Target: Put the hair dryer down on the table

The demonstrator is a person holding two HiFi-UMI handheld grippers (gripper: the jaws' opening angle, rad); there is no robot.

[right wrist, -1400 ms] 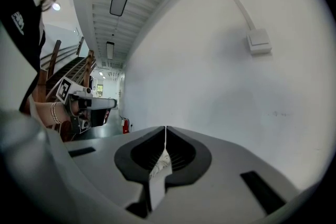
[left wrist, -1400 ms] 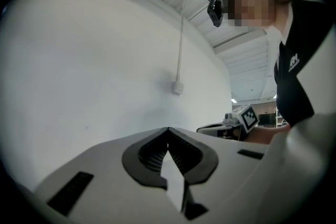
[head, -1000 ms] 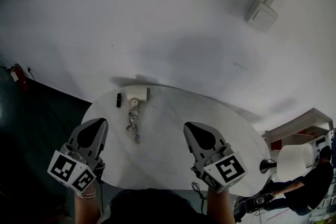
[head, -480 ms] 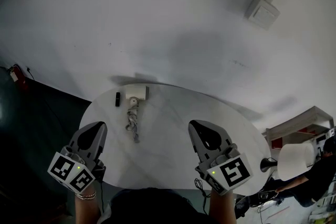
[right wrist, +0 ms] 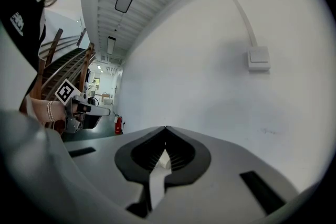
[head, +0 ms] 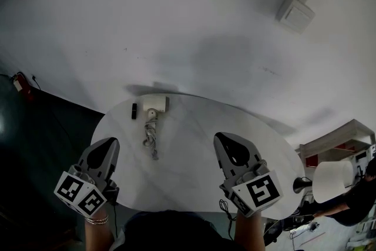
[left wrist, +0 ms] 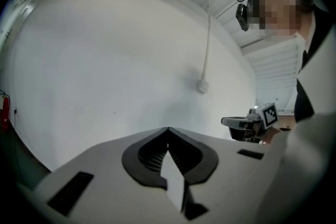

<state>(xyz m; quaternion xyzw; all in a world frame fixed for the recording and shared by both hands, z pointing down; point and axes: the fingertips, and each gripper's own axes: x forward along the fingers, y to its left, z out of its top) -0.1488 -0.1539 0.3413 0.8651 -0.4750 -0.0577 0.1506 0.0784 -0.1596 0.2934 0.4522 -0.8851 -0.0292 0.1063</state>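
Note:
The white hair dryer (head: 152,105) lies at the far left of the round white table (head: 194,156), its coiled cord (head: 150,136) trailing towards me. Neither gripper touches it. My left gripper (head: 109,141) hovers over the table's near left edge, shut and empty. Over the near right part, my right gripper (head: 223,138) is also shut with nothing in it. In the left gripper view the jaws (left wrist: 168,129) meet at the tip. The right gripper view shows its jaws (right wrist: 166,128) closed too, pointing at the white wall.
A small black object (head: 134,110) lies left of the dryer. A wall box (head: 294,13) with a conduit is mounted on the white wall behind. A white lamp shade (head: 332,180), a shelf (head: 343,139) and a person (head: 359,204) are at the lower right. A fire extinguisher (head: 17,84) stands at far left.
My right gripper has drifted slightly to the right in the head view. The left gripper has barely moved. The hair dryer stays where it lay.

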